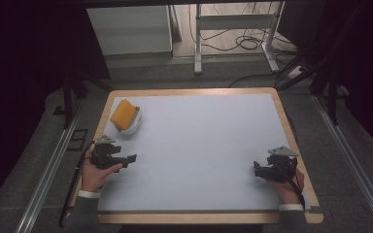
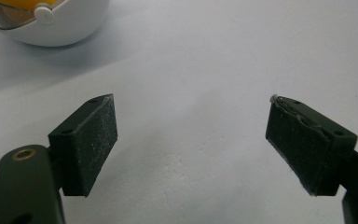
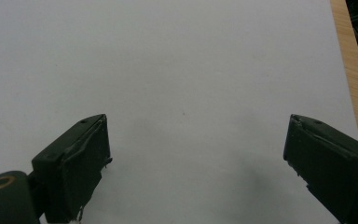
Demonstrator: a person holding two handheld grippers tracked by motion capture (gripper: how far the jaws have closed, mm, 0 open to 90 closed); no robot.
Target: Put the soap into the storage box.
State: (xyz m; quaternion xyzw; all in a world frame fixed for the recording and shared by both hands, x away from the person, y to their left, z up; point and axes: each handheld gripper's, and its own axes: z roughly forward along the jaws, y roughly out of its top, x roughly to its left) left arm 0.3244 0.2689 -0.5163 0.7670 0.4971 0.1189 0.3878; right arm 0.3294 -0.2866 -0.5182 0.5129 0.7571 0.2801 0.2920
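Observation:
A white bowl [image 1: 132,127] holding a yellow sponge [image 1: 123,114] stands at the far left of the pale mat [image 1: 199,145]. Its rim and some yellow also appear at the top left of the left gripper view, bowl [image 2: 60,28]. My left gripper [image 1: 128,159] rests low on the mat just in front of the bowl, open, with nothing between its pads [image 2: 91,140]. My right gripper [image 1: 256,168] sits near the mat's right edge, open too, and only bare mat lies between its pads [image 3: 81,163].
The mat lies on a wooden board [image 1: 286,121] whose edge shows at the right of the right gripper view, board [image 3: 354,70]. Beyond the table stand a white cabinet [image 1: 131,29], a metal frame [image 1: 233,22] and loose cables [image 1: 247,43] on the floor.

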